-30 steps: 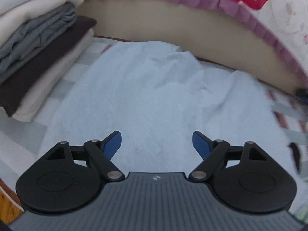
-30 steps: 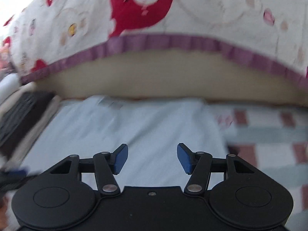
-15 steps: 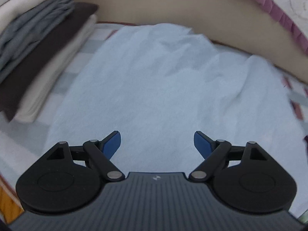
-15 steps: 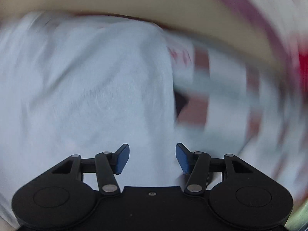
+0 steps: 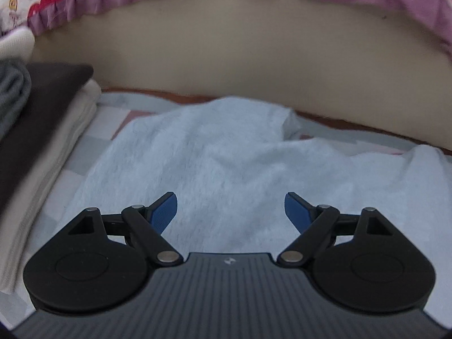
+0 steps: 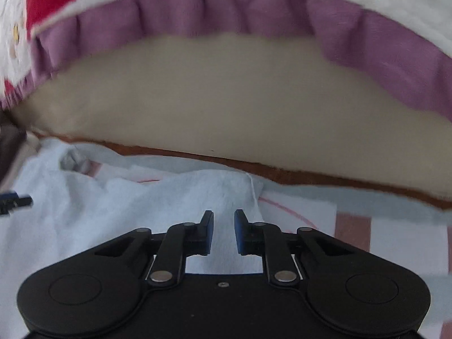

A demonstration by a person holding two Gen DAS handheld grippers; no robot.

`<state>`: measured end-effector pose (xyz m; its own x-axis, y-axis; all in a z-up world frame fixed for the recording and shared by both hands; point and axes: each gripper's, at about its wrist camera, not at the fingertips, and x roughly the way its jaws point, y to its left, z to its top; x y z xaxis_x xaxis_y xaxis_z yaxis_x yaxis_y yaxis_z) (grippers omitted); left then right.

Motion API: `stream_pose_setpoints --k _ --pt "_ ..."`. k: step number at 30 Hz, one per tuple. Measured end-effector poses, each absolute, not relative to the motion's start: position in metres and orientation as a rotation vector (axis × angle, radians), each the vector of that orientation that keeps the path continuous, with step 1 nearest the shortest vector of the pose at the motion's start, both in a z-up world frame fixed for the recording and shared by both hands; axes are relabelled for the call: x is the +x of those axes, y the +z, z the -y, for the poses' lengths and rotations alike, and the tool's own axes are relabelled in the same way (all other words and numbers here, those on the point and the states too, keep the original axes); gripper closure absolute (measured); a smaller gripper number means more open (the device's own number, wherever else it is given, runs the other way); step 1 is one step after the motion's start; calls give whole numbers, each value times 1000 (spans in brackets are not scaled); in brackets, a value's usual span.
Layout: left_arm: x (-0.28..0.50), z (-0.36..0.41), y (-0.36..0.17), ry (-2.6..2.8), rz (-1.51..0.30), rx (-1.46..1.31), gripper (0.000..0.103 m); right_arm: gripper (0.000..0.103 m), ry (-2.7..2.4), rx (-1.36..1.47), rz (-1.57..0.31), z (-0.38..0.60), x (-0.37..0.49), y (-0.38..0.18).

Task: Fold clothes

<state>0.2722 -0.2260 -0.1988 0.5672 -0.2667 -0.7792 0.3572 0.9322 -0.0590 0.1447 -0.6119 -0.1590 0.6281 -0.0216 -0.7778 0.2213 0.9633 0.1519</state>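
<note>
A pale blue fleecy garment [image 5: 226,163] lies spread and rumpled on a checked cloth [image 5: 113,118]. My left gripper [image 5: 230,212] is wide open and empty, low over the garment's near part. In the right wrist view the same garment [image 6: 113,206] fills the lower left. My right gripper [image 6: 223,226] sits at the garment's far right corner with its jaws narrowed to a small gap and pale blue cloth between them. I cannot tell whether the pads pinch the cloth.
A stack of folded clothes [image 5: 42,130] in grey, dark brown and cream stands at the left. A beige mattress side [image 5: 240,65] with a purple-frilled patterned cover [image 6: 226,14] runs along the back. The left gripper's tip [image 6: 14,202] shows at the left edge.
Both grippers have dropped lower and moved towards the garment's far edge. The right gripper swung to the garment's right corner and its jaws narrowed from wide open. The left stayed open.
</note>
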Motion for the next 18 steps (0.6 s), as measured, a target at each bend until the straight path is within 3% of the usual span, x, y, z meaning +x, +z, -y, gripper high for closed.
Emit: stream_pose_setpoints --k 1,3,4,10,11,12,13,18 --pt "276 226 -203 -364 -900 103 20 80 -164 209 -895 614 151 -167" --pt "283 225 -211 -358 -910 89 20 62 -213 193 -908 619 161 -181" --pt "287 226 -213 -362 -908 88 20 59 -238 199 -912 622 166 -187" --pt "294 230 -226 -375 -936 94 20 56 -249 329 -858 632 175 -205" --pt "293 231 -228 -377 -941 99 20 68 -230 321 -862 630 177 -204" --pt "293 232 -230 -380 -946 104 20 96 -212 313 -865 627 178 -203" --pt "292 233 -232 -378 -950 114 20 102 -200 303 -867 624 179 -202" --pt "284 242 -230 -377 -966 186 20 101 -228 328 -818 608 150 -175"
